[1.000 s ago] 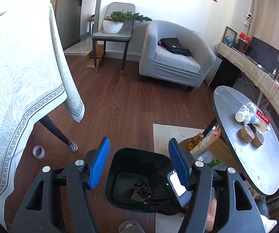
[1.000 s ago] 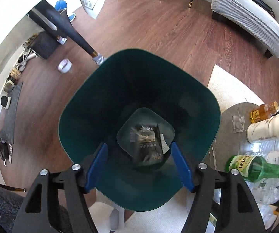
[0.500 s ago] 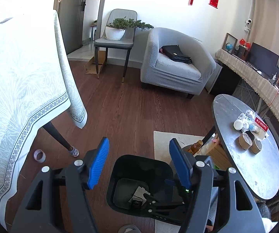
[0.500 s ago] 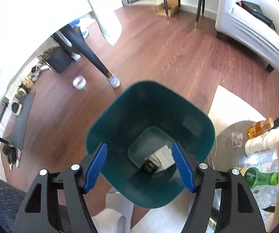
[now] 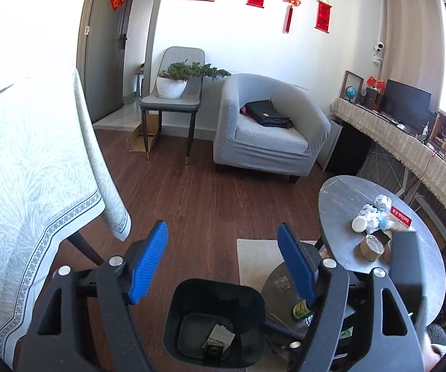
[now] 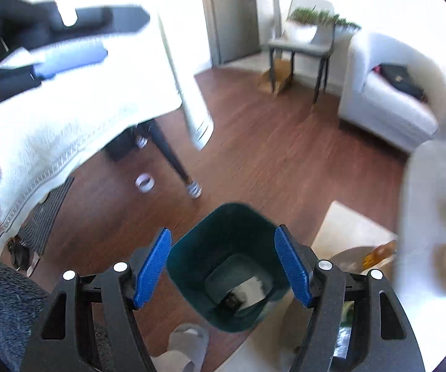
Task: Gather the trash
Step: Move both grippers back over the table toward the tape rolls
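Observation:
A dark bin stands on the wood floor below both grippers, with a white paper and a dark scrap at its bottom; it also shows in the right wrist view. My left gripper is open and empty, high above the bin. My right gripper is open and empty above the bin. Crumpled foil and paper trash and brown tape rolls lie on the round dark table at the right.
A table with a white cloth stands at the left, a tape roll on the floor by its leg. A grey armchair and a chair with a plant stand behind. Bottles stand on a low shelf beside the bin.
Both grippers have risen away from the bin and tilted up toward the room. The right view is blurred with motion. Both stay open and empty.

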Demonstrator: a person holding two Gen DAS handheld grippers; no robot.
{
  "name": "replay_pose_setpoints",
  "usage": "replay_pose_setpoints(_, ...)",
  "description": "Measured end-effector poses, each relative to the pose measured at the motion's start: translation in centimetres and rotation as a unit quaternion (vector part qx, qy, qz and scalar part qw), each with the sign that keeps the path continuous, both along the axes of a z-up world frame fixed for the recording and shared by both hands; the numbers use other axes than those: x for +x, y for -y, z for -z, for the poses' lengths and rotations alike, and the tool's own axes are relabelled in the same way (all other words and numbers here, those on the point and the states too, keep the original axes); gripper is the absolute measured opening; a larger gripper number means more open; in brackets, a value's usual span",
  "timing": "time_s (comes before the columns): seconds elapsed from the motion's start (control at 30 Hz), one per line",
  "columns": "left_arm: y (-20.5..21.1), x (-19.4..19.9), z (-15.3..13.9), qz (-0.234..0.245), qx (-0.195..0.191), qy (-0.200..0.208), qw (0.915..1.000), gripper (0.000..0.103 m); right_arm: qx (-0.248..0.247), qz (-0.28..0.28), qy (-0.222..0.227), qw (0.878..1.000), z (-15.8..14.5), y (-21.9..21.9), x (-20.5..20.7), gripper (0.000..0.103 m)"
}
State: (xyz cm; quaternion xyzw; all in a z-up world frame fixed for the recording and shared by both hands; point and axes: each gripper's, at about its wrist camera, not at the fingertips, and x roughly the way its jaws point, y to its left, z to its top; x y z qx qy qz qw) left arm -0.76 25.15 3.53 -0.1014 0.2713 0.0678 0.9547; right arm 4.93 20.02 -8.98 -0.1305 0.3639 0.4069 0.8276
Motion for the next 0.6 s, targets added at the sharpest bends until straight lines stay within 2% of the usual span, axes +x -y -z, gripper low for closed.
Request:
replay_pose_setpoints(0.13, 1.6, 0.9, -0.1, 0.019, -0.001, 0.001, 0.9998, 0.078, 0.009, 0.036, 0.027, 0.999, -2.0, 3.8, 0.7, 0.070)
replay_pose_setpoints(0.37, 6.5, 2.6, 0.5, 0.068, 0.025, -0.009, 0.9974, 0.078, 0.027, 0.105, 0.043, 0.993, -3.6, 11.3, 1.8, 0.074)
replay_pose_setpoints(0.6, 12.3, 4.1, 2.3, 0.143, 0.054, -0.026, 0.9878, 0.081, 0.030, 0.178, 0.037, 0.983, -3.9, 18.7, 3.3, 0.075)
